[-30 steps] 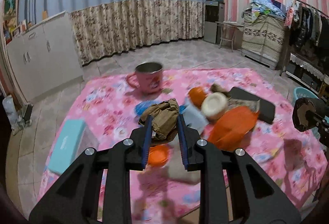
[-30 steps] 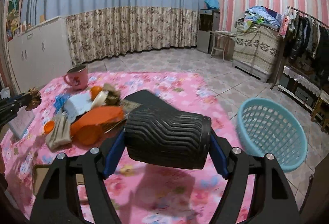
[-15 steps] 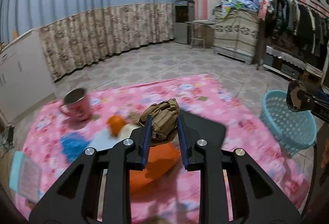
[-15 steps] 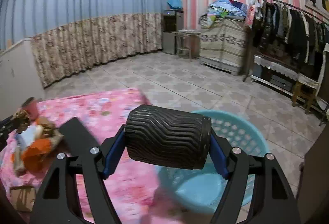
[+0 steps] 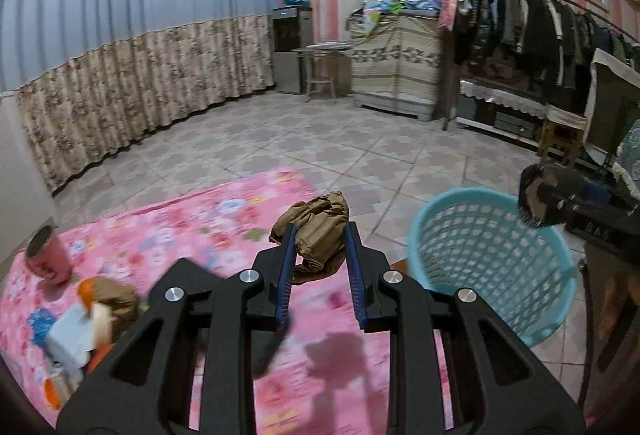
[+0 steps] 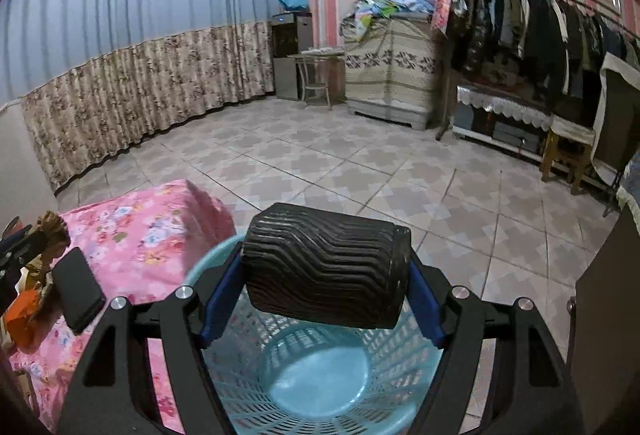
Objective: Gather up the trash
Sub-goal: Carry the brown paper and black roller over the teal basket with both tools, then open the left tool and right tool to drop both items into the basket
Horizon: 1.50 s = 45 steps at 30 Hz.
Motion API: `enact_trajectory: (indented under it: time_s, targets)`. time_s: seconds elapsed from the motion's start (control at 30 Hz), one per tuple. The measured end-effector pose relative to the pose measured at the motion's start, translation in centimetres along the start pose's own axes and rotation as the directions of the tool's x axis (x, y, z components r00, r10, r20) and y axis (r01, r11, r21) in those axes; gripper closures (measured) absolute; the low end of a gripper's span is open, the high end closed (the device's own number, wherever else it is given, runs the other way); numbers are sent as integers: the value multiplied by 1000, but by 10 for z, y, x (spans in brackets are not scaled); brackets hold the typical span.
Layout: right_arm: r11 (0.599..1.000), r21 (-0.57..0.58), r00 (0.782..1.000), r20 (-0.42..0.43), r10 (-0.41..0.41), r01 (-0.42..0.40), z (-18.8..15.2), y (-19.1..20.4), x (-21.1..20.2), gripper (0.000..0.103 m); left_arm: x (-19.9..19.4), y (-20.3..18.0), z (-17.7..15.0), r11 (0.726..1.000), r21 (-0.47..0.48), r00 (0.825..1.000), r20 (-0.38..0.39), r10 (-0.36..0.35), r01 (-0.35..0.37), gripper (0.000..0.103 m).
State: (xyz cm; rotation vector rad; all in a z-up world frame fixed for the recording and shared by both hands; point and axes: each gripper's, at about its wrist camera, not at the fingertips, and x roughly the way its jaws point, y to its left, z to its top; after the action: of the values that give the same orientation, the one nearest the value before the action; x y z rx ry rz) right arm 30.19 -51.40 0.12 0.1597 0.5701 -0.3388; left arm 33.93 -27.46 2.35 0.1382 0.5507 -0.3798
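Now that the right gripper [image 6: 326, 315], clamping the black ribbed cylinder [image 6: 326, 271], has swung over the blue basket [image 6: 316, 391], release seems next; the left gripper [image 5: 320, 279] pinches brown crumpled paper [image 5: 314, 231] beside the basket.

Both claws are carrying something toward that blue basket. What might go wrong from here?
The right gripper holds a black ribbed cup over the blue basket; it lies sideways, so it may roll or bounce on landing. The left gripper pinches crumpled brown paper above the pink mat, short of the basket; released now, it would probably miss. The two grippers are close and might bump.
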Motion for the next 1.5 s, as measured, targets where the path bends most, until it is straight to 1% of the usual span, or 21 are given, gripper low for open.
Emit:
enact_trajectory:
  time_s: [0.2, 0.27, 0.37, 0.47, 0.6, 0.7, 0.73, 0.77, 0.83, 0.87, 0.9, 0.97, 1.0, 1.03, 1.07, 1.13, 1.2, 1.27, 1.37, 1.5]
  targets:
    - [999, 15, 999, 3, -37, 37, -2, -16, 1, 30, 24, -33, 7, 998, 13, 998, -14, -61, 62, 80]
    - [999, 20, 999, 6, -44, 44, -1, -20, 1, 30, 33, -47, 9, 995, 23, 995, -25, -92, 93, 80]
    - [998, 46, 999, 4, -48, 48, -2, -29, 2, 30, 45, -67, 10, 993, 43, 994, -26, -107, 108, 80]
    - [996, 57, 998, 1, -67, 67, -3, -37, 2, 30, 60, -79, 9, 988, 31, 987, -54, -149, 151, 80]
    - [995, 79, 998, -2, -64, 64, -5, -44, 2, 30, 70, -98, 4, 982, 62, 983, -68, -173, 177, 79]
    - [994, 85, 998, -7, -64, 64, -7, -46, 3, 30, 72, -102, 3, 981, 75, 982, -70, -176, 181, 79]
    - [994, 86, 998, -8, -62, 63, -7, -46, 3, 30, 73, -106, 4, 980, 80, 981, -74, -178, 183, 71]
    - [994, 86, 998, -9, -63, 63, -8, -43, 3, 30, 74, -105, 5, 979, 85, 981, -79, -178, 185, 57]
    - [995, 85, 998, -11, -61, 62, -9, -45, 3, 30, 70, -107, 6, 981, 93, 984, -63, -164, 170, 44]
    - [995, 83, 998, -11, -61, 62, -8, -45, 3, 30, 67, -107, 7, 982, 98, 987, -53, -154, 159, 39]
    - [995, 84, 998, -10, -62, 62, -8, -45, 3, 30, 66, -106, 7, 983, 100, 987, -52, -150, 154, 37]
    - [994, 89, 998, -12, -58, 59, -8, -45, 3, 30, 62, -100, 9, 986, 92, 990, -48, -131, 135, 26]
    - [994, 87, 998, -13, -59, 60, -8, -45, 4, 30, 58, -96, 9, 989, 83, 992, -39, -120, 123, 22]
    - [995, 84, 998, -13, -61, 62, -8, -46, 4, 30, 53, -89, 9, 994, 72, 996, -24, -85, 86, 15]
    - [995, 82, 998, -17, -60, 61, -9, -44, 4, 30, 50, -84, 9, 996, 66, 998, -12, -60, 61, 11]
    - [995, 79, 998, -21, -58, 60, -10, -41, 6, 30, 43, -72, 9, 998, 54, 999, 7, -43, 43, 9]
    - [995, 77, 998, -27, -55, 57, -11, -36, 8, 30, 36, -60, 9, 999, 38, 1000, 19, -13, 13, 5]
    - [996, 73, 998, -35, -52, 55, -12, -31, 11, 30, 29, -49, 8, 999, 25, 999, 34, 26, -27, 5]
    - [997, 64, 998, -47, -50, 53, -14, -23, 14, 30, 22, -36, 6, 998, 21, 997, 39, 65, -66, 5]
    - [998, 53, 997, -63, -35, 38, -16, -11, 19, 30, 12, -18, 6, 995, 3, 994, 47, 96, -97, 5]
